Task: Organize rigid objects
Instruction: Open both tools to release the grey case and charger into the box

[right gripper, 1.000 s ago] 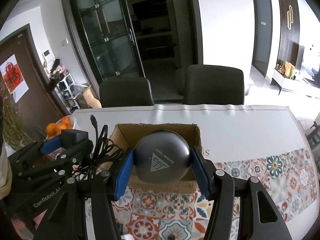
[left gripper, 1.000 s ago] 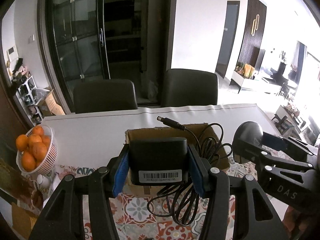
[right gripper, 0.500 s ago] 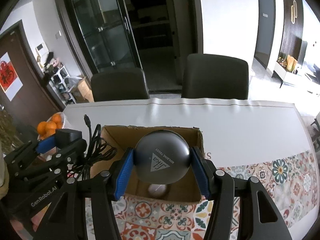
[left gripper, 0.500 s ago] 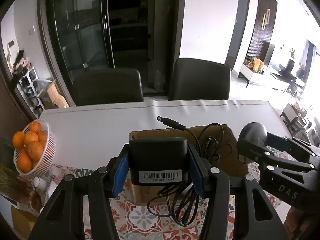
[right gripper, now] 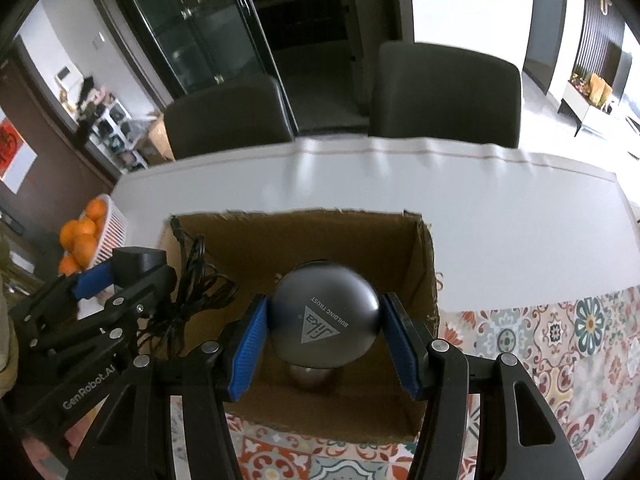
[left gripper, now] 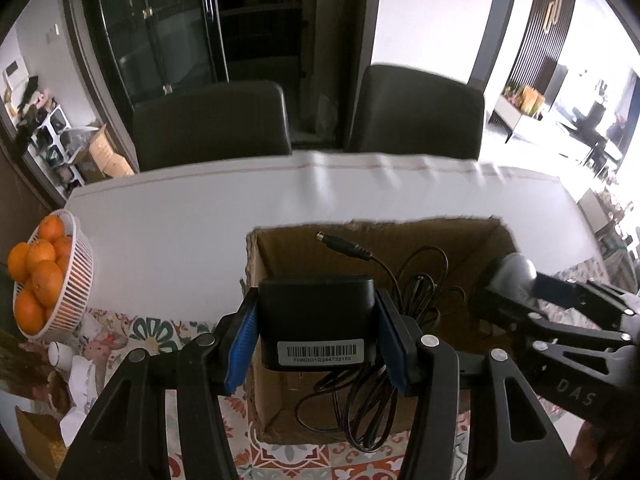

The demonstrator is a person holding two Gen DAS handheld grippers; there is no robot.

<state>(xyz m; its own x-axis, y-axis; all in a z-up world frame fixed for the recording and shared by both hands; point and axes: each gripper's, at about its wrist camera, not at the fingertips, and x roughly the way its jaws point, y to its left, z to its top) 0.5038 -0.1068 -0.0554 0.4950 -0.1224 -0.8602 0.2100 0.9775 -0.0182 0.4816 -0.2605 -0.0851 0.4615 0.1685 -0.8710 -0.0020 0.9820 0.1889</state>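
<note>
My left gripper (left gripper: 316, 328) is shut on a black power adapter (left gripper: 316, 320) with a barcode label; its tangled cable (left gripper: 400, 320) and plug (left gripper: 340, 243) hang over an open cardboard box (left gripper: 272, 256). To the right in the same view, the right gripper (left gripper: 516, 284) holds a grey ball. In the right wrist view, my right gripper (right gripper: 324, 332) is shut on that grey ball (right gripper: 324, 320) with printed lettering, hanging over the open box (right gripper: 420, 272). A second small grey ball (right gripper: 310, 376) lies on the box floor beneath it. The left gripper (right gripper: 120, 276) with the adapter shows at the left.
The box stands on a table with a white cloth (left gripper: 180, 216) and a patterned cover (right gripper: 560, 328). A white basket of oranges (left gripper: 44, 276) sits at the table's left end, with small clutter in front of it. Two dark chairs (left gripper: 212, 124) stand behind the table.
Both grippers have come forward and down over the box with their loads. The box now looks larger, its inside shows, and the small ball on its floor has come into view.
</note>
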